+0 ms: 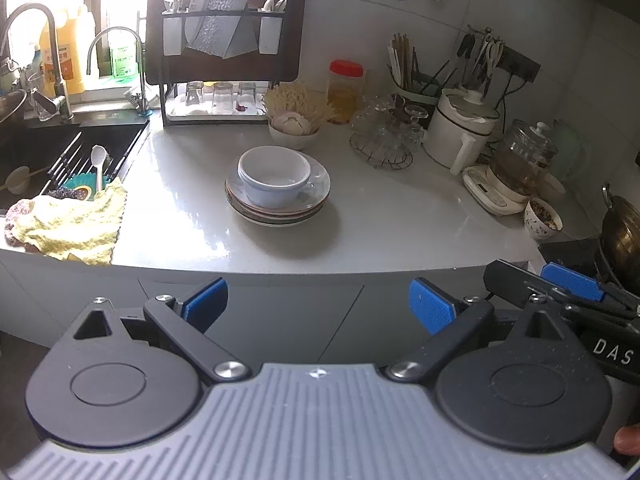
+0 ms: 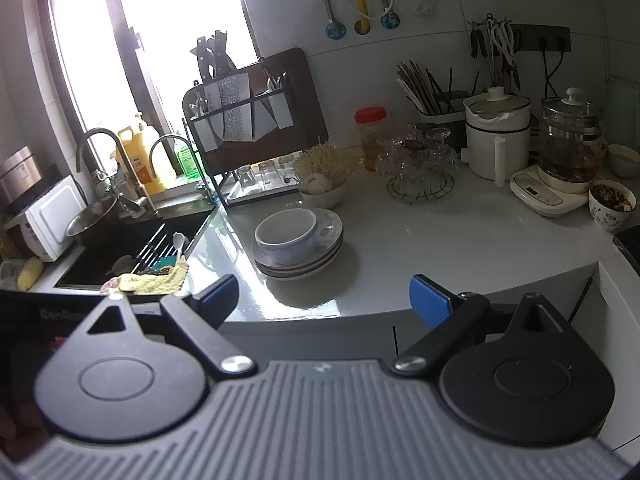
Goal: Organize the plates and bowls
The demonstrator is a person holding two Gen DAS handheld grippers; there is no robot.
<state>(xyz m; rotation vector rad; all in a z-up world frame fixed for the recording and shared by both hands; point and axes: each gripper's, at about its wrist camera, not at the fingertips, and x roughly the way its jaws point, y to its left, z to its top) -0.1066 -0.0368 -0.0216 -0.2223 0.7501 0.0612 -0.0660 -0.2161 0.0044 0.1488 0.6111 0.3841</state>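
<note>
A white bowl (image 1: pixel 274 176) sits on a stack of plates (image 1: pixel 280 210) in the middle of the white counter (image 1: pixel 400 220). The bowl (image 2: pixel 286 232) and plates (image 2: pixel 302 264) also show in the right wrist view. My left gripper (image 1: pixel 318 304) is open and empty, held in front of the counter edge, well short of the stack. My right gripper (image 2: pixel 324 300) is open and empty, also in front of the counter edge. Part of the right gripper (image 1: pixel 572 280) shows at the right in the left wrist view.
A sink (image 1: pixel 60 152) with a yellow cloth (image 1: pixel 72 224) lies left. A dish rack with glasses (image 1: pixel 220 96) stands behind. A garlic bowl (image 1: pixel 294 130), a jar (image 1: pixel 346 88), a glass stand (image 1: pixel 384 136), a white pot (image 1: pixel 464 128), a kettle (image 1: pixel 520 160), a patterned bowl (image 1: pixel 542 220) and a wok (image 1: pixel 622 232) crowd the right.
</note>
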